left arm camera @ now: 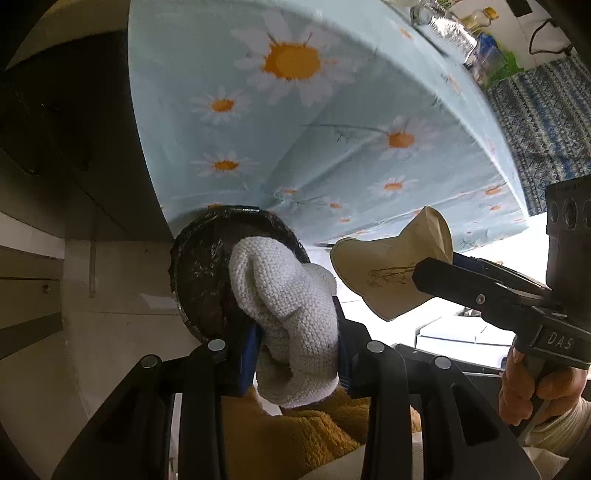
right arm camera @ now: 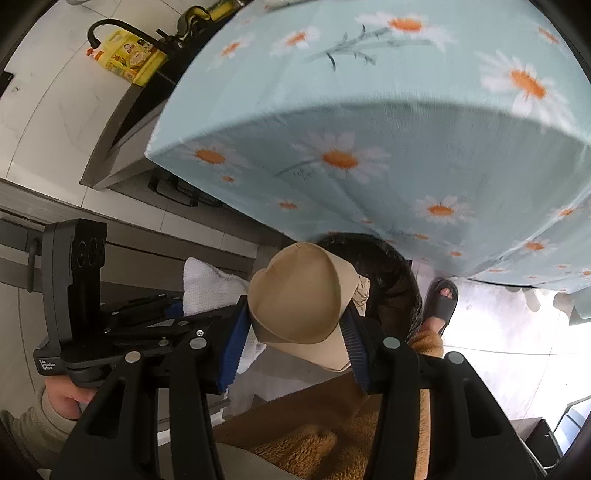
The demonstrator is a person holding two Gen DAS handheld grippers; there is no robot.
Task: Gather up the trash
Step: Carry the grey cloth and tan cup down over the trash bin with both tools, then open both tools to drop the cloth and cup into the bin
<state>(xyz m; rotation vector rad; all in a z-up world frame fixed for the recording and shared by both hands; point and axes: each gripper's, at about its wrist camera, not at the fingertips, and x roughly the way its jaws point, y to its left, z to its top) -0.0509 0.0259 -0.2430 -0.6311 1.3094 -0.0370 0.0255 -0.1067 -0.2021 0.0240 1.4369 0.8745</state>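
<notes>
My left gripper (left arm camera: pixel 295 343) is shut on a crumpled white cloth (left arm camera: pixel 284 295), held just above the round bin lined with a black bag (left arm camera: pixel 207 266). My right gripper (right arm camera: pixel 291 328) is shut on a squashed beige paper cup (right arm camera: pixel 295 291), held over the same bin (right arm camera: pixel 391 288). The cup (left arm camera: pixel 391 258) and the right gripper (left arm camera: pixel 436 275) also show in the left wrist view, to the right of the cloth. The white cloth (right arm camera: pixel 207 288) and the left gripper's body show at the left of the right wrist view.
A table draped in a light-blue daisy cloth (left arm camera: pixel 295 129) overhangs the bin. Bottles (left arm camera: pixel 454 33) stand on its far edge. A yellow container (right arm camera: pixel 129 62) sits on a dark counter. My sandalled foot (right arm camera: pixel 439 306) and orange fleece (right arm camera: pixel 314 439) are near the bin.
</notes>
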